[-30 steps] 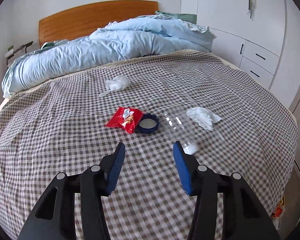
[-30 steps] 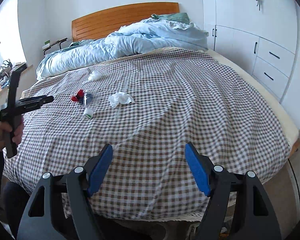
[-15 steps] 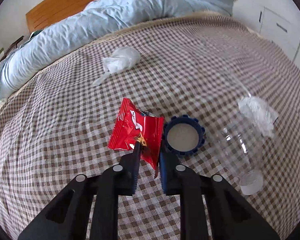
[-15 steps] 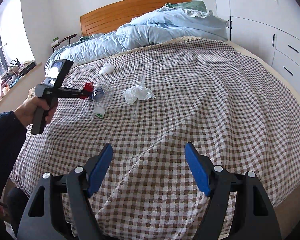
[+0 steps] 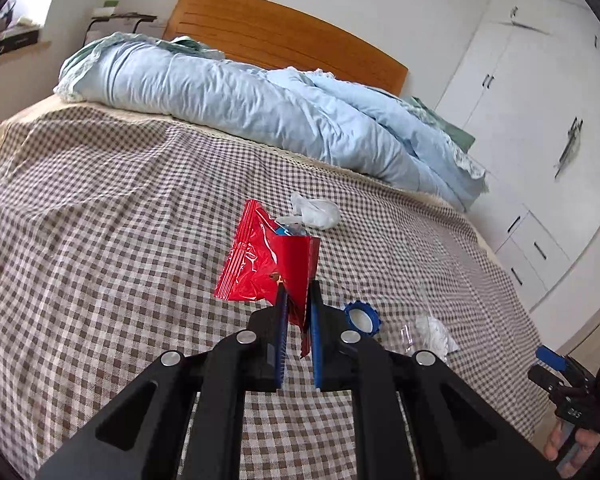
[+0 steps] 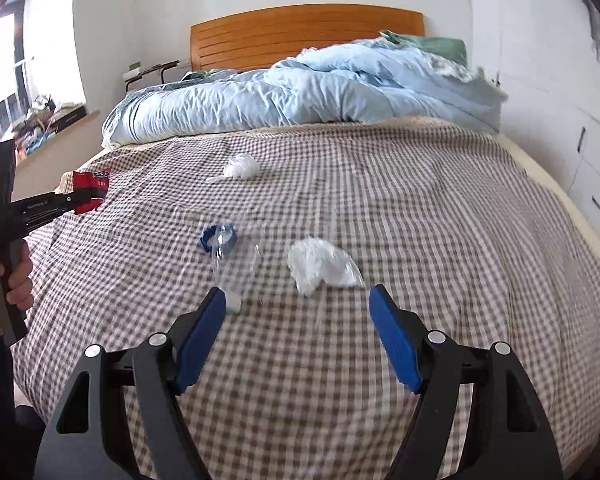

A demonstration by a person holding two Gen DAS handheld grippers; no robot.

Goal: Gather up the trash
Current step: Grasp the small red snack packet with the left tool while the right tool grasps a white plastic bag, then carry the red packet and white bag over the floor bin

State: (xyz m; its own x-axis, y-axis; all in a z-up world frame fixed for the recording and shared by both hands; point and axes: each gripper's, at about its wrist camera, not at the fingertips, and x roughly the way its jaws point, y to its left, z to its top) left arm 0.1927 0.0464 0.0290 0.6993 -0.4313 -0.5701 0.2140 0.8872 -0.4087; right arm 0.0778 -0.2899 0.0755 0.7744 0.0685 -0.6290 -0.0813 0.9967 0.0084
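Seen from the left wrist: left gripper (image 5: 298, 300) clamped nearly closed on the lower corner of a red snack wrapper (image 5: 266, 268), lifted clear of the checked bedspread (image 5: 100, 248) and standing up above the blue pads. Left lying on the cover: a crumpled white tissue (image 5: 316, 211) beyond the wrapper, a blue bottle cap (image 5: 362, 319) just right of the fingers, and another white wad (image 5: 434, 332) beside a clear bottle too faint to outline here. One piece of trash picked up, then, by the look of it, and no bin or bag visible to receive it. Seen from the right wrist: right gripper (image 6: 296, 312) spread wide and empty, touching nothing, hovering over the near part of the bed. Just ahead of its left pad, a clear plastic bottle (image 6: 226, 268) lying flat with the cap at its far end; just ahead of the gap, a white tissue (image 6: 320, 266); farther up the bed, the other tissue; far left, the wrapper gripped off the bed. Four pieces apparently left to collect.
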